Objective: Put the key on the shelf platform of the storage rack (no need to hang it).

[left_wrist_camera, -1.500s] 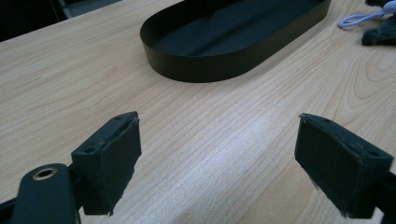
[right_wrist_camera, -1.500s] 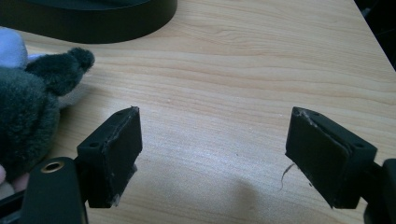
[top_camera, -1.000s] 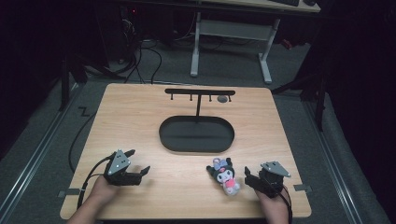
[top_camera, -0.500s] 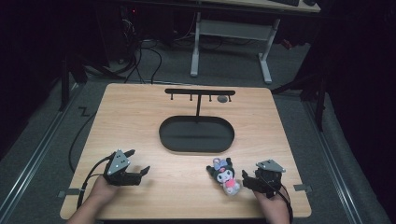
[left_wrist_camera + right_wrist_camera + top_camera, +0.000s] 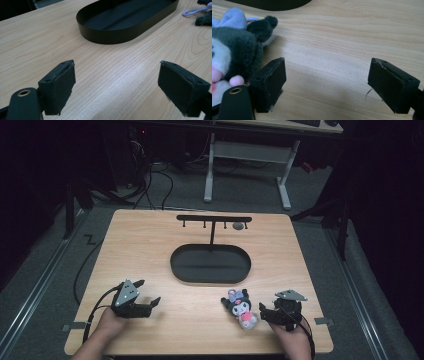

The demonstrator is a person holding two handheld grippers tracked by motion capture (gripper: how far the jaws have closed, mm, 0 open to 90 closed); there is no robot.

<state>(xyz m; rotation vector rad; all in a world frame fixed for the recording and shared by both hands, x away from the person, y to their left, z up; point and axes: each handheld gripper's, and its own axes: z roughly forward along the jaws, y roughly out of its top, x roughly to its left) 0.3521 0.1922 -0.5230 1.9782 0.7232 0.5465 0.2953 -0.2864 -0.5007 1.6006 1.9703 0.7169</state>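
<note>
Where the wooden table (image 5: 150,245) spreads widest, a black oval tray (image 5: 210,264) sits at its centre, with a T-shaped hook stand (image 5: 214,221) rising behind it toward the far edge. Near the front edge, right of centre, lies a plush toy (image 5: 239,308). Just beside it, the right gripper (image 5: 272,314) has jaws apart, empty. By the front-left corner, the left gripper (image 5: 150,303) is likewise spread over bare wood.

My high view looks forward, down over whole table (image 5: 150,245). Both gripper views sit low, close to wood. Left faces black tray (image 5: 125,22), shared with high view (image 5: 210,280).
</note>
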